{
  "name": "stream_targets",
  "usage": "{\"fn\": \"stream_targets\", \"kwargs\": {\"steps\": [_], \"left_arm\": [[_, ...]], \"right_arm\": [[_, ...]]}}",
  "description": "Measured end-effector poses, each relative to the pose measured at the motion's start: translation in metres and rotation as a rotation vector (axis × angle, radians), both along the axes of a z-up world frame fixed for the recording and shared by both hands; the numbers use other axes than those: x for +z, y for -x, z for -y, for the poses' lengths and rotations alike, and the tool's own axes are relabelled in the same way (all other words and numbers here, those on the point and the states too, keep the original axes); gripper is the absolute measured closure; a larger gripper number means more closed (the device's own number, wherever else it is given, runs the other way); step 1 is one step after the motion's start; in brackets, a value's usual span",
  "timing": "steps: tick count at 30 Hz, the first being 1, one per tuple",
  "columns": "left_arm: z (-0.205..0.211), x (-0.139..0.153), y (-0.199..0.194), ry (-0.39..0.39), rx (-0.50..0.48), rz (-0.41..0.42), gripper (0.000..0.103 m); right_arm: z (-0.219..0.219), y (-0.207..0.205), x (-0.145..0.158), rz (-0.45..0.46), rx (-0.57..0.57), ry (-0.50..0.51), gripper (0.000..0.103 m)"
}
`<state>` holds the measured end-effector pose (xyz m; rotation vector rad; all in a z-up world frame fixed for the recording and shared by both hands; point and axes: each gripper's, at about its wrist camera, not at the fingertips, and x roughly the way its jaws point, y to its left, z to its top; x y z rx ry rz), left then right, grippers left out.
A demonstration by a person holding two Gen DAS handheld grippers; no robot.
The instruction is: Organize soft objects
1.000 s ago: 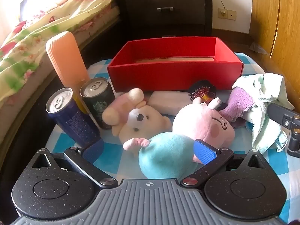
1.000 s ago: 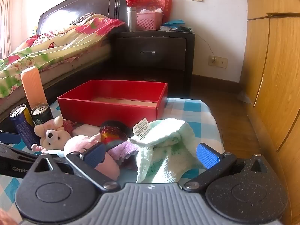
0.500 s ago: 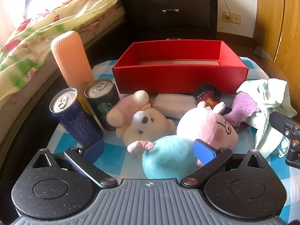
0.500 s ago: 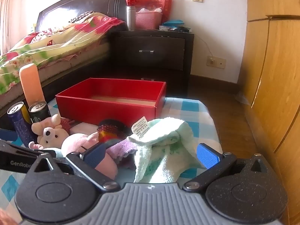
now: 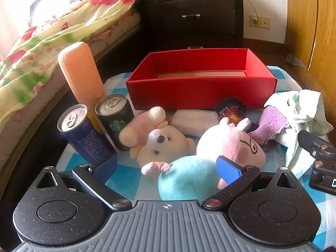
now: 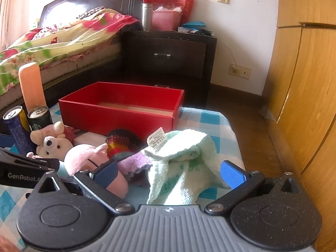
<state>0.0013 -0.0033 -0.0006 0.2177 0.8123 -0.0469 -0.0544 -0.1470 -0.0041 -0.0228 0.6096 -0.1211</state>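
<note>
An empty red box (image 5: 201, 77) stands at the back of the checked table; it also shows in the right wrist view (image 6: 119, 109). In front lie a cream bear plush (image 5: 159, 140), a pink pig plush with a teal body (image 5: 229, 147), a purple cloth (image 5: 271, 126) and a pale green towel (image 6: 180, 159). My left gripper (image 5: 168, 168) is open around the pig's teal body. My right gripper (image 6: 168, 172) is open, its fingers either side of the towel.
A blue can (image 5: 84, 134), a green can (image 5: 115, 117) and a tall orange bottle (image 5: 82, 73) stand at the left. A white block (image 5: 193, 121) and a dark mesh scrubber (image 5: 231, 109) lie by the box. A bed and a dark nightstand (image 6: 168, 56) are behind.
Both grippers have pulled back and risen a little, so the table objects sit slightly farther off. Both stay open. Nothing on the table has moved.
</note>
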Motion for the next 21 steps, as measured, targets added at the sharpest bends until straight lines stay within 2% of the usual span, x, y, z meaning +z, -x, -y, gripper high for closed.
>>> {"fn": "stream_targets", "kwargs": {"steps": [21], "left_arm": [[0.0055, 0.0022, 0.0002, -0.011, -0.013, 0.015, 0.007]], "right_arm": [[0.0006, -0.0026, 0.0006, -0.005, -0.025, -0.002, 0.018]]}}
